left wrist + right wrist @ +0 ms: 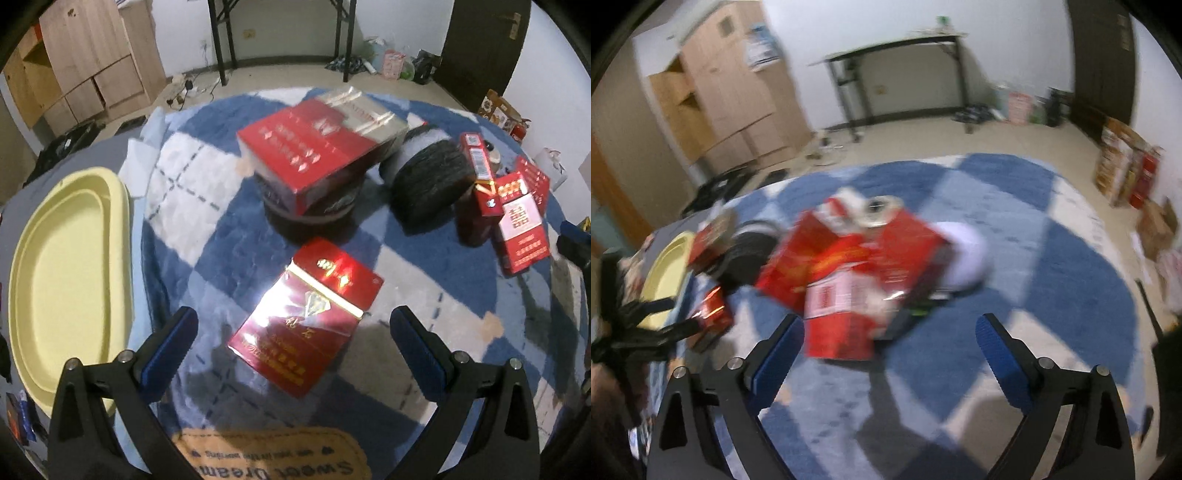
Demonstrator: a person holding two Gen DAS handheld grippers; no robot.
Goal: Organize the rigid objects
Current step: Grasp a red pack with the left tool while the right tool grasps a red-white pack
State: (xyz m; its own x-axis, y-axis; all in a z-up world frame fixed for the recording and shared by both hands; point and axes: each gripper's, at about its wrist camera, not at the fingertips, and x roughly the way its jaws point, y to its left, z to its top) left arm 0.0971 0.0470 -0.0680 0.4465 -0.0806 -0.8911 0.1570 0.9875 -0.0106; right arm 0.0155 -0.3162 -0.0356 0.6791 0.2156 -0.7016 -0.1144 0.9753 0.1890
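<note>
My left gripper (293, 317) is open and points down at a red cigarette pack (306, 321) lying flat on the blue-and-white checked blanket (207, 229). The pack sits between and just ahead of the blue pads (173, 350), which do not touch it. Beyond it a large red carton (314, 147) rests on a round tin (310, 210). My right gripper (891, 325) is open over the blanket. Just ahead of its fingers is a blurred pile of red packs (842, 295); nothing is between the pads. The same pile (517, 221) lies at the right of the left wrist view.
A pale yellow oval tray (66, 280) lies at the blanket's left edge, also the tray (668, 273) in the right wrist view. A black round cushion-like thing (428, 177) sits between carton and pile. A white object (967, 258) lies behind the pile. Wooden cabinets and a desk stand beyond.
</note>
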